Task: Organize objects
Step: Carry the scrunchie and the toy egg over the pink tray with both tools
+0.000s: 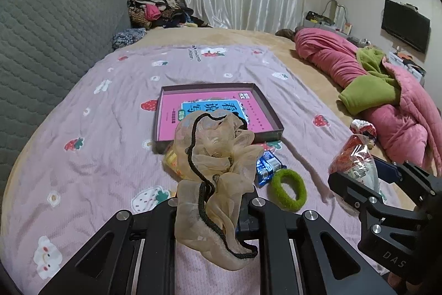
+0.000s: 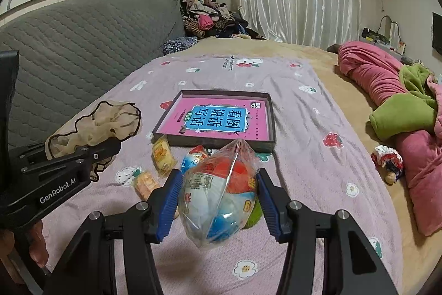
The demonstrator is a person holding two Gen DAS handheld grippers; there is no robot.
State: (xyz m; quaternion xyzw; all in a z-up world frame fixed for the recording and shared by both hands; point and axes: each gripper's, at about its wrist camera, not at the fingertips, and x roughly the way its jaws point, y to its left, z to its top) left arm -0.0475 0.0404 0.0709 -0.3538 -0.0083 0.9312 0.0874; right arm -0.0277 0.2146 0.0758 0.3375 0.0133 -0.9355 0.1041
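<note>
My left gripper (image 1: 212,208) is shut on a beige mesh pouch (image 1: 218,156) with a black drawstring, held above the bed. The same pouch (image 2: 105,123) shows at the left of the right wrist view. My right gripper (image 2: 218,201) is shut on a clear plastic snack bag (image 2: 221,192) with red, white and blue print, also seen at the right as the snack bag (image 1: 355,165). Ahead lies a shallow dark box (image 2: 269,118) with a pink book (image 2: 218,119) inside it. A green hair tie (image 1: 288,190), a blue packet (image 1: 266,165) and yellow snack packs (image 2: 163,156) lie in front of the box.
The lilac strawberry-print sheet (image 1: 96,156) covers the bed. A grey quilted headboard (image 1: 49,46) stands at the left. A pink and green quilt (image 1: 386,101) is bunched at the right, with a small doll (image 2: 388,159) beside it. Clothes (image 1: 157,7) are piled at the far corner.
</note>
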